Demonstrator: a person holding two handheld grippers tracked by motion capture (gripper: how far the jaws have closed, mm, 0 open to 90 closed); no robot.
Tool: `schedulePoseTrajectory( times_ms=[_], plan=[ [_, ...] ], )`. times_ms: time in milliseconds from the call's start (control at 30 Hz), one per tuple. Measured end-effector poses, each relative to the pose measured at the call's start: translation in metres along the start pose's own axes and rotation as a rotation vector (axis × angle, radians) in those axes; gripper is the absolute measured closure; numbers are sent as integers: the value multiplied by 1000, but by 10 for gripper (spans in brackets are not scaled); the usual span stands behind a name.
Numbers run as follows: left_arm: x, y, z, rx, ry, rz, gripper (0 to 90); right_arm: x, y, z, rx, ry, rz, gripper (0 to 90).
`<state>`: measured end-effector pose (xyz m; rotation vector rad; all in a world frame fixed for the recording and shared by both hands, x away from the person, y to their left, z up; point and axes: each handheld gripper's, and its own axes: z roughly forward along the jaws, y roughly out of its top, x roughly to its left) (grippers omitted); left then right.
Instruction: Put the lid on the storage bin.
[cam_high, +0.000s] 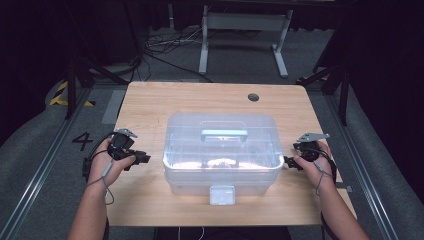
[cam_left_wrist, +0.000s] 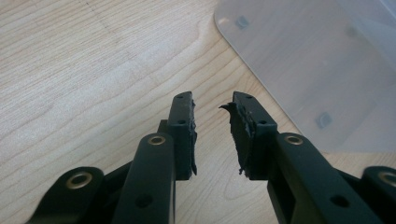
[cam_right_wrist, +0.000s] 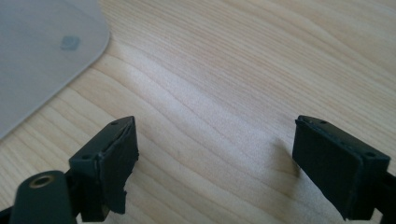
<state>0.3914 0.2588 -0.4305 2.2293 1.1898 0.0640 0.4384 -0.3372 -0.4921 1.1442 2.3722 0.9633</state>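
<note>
A clear plastic storage box (cam_high: 222, 150) with a pale blue handle (cam_high: 224, 134) on its lid and a front latch (cam_high: 222, 195) stands in the middle of the wooden table (cam_high: 150, 100). My left gripper (cam_high: 145, 159) lies just left of the box, pointing toward it, apart from its wall. In the left gripper view my left gripper (cam_left_wrist: 212, 102) is open by a narrow gap over bare wood, the box (cam_left_wrist: 317, 60) at upper right. My right gripper (cam_high: 287, 162) sits close to the box's right side. The right gripper view shows my right gripper (cam_right_wrist: 215, 126) wide open over wood, the box corner (cam_right_wrist: 42, 60) at upper left.
A round cable hole (cam_high: 253, 97) is in the table's far right part. Beyond the table a grey metal stand (cam_high: 245, 30) and loose cables (cam_high: 165, 45) rest on the floor. Metal rails (cam_high: 45, 165) run along both sides of the table.
</note>
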Motion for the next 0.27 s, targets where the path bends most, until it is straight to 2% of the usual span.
schedulePoseTrajectory(
  times_ms=[267],
  plan=[
    [0, 0, 4, 0, 0, 10, 644, -1, 2, -2, -1, 3, -18, 150]
  ],
)
